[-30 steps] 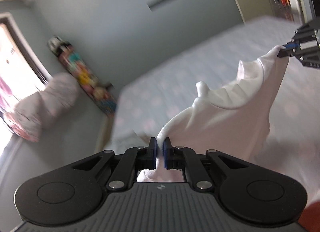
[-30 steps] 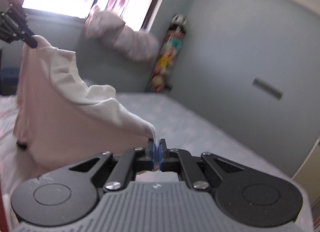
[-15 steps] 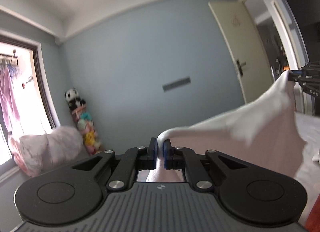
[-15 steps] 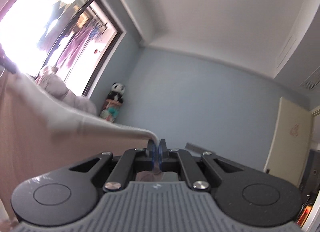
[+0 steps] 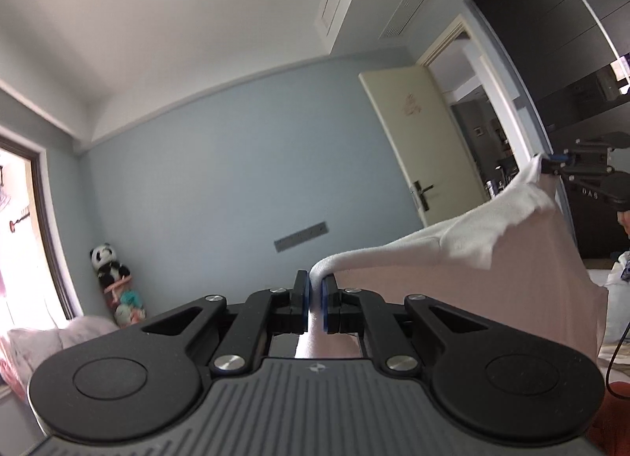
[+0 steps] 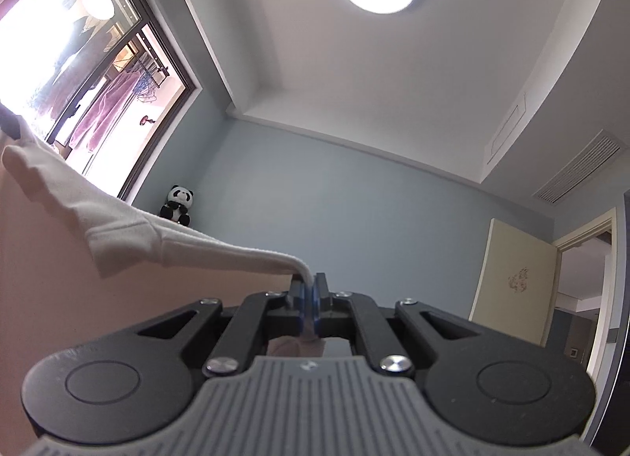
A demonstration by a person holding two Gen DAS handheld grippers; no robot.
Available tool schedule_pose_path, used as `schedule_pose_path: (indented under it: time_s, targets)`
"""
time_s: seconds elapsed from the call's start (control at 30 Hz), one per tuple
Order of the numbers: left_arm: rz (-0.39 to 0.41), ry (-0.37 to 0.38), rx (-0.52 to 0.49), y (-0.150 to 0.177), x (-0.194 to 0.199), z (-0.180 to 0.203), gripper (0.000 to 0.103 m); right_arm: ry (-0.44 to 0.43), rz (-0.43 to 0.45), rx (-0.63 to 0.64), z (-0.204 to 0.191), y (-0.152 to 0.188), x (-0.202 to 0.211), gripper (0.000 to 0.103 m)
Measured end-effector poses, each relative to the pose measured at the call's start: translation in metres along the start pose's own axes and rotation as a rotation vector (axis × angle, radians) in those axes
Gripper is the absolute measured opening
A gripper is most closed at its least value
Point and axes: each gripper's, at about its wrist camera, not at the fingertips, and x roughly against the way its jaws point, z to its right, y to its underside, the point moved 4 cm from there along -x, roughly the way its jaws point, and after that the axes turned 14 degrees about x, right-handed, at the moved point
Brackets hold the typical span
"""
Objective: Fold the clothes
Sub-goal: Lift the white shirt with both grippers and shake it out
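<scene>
Two grippers hold one garment between them, and it hangs in the air, not on any surface that the pictures show.

From the left wrist view, the left gripper [image 5: 313, 300] has its jaws clenched on a rolled white edge of the garment [image 5: 453, 282]. From these jaws the cloth runs away to the right and a little upward, to the right gripper [image 5: 549, 164], which pinches the far end of the same edge. So the long axis of the held edge goes from one pair of jaws to the other, and the pale pink body of the garment falls down below this line. The edge sags a little in the middle; it is not fully tight. Behind are a blue wall, an open door [image 5: 425, 141] and a toy panda [image 5: 104, 263].

From the right wrist view, the right gripper has its jaws clenched on the white edge as well. Here the garment lies to the left of the jaws and rises toward the left gripper [image 6: 10, 125], which is only just visible at the border, in front of the bright window [image 6: 78, 62]. The white band looks like a ribbed hem or neckline; the pink cloth under it is smooth.

I judge that both hands are equally close to the garment, so the next move depends on keeping this edge level while it is laid down.
</scene>
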Motion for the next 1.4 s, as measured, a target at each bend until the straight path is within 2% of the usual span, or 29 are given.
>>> schedule_pose_path:
  time_s: [0.13,0.33,0.57,0.73,0.9,1.07,1.27,1.4]
  targets:
    - [-0.044,-0.014,-0.005,0.011,-0.015,0.007,0.004,-0.009,-0.013,0.009,0.0,0.01,0.001,0.005]
    - [-0.132,-0.04,-0.008,0.044,-0.062,0.005,0.004,-0.043,-0.084,0.015,-0.019,0.05,-0.043,0.005]
    - [-0.297,-0.056,-0.003,0.107,-0.164,-0.004,0.004,-0.119,-0.259,0.007,-0.052,0.132,-0.121,0.005]
    - [-0.436,-0.078,0.004,0.184,-0.252,-0.017,0.004,-0.187,-0.397,0.033,-0.095,0.211,-0.183,0.005]
    - [-0.576,-0.106,-0.016,0.275,-0.338,-0.026,0.004,-0.269,-0.548,0.07,-0.145,0.304,-0.249,0.005]
    - [-0.689,-0.13,0.013,0.357,-0.414,-0.037,0.004,-0.33,-0.674,0.079,-0.193,0.395,-0.309,0.005]
    - [-0.808,-0.131,0.032,0.444,-0.478,-0.044,0.005,-0.398,-0.803,0.061,-0.237,0.495,-0.365,0.005]
    - [-0.871,-0.122,0.046,0.492,-0.502,-0.032,0.005,-0.458,-0.85,0.073,-0.268,0.541,-0.388,0.005]
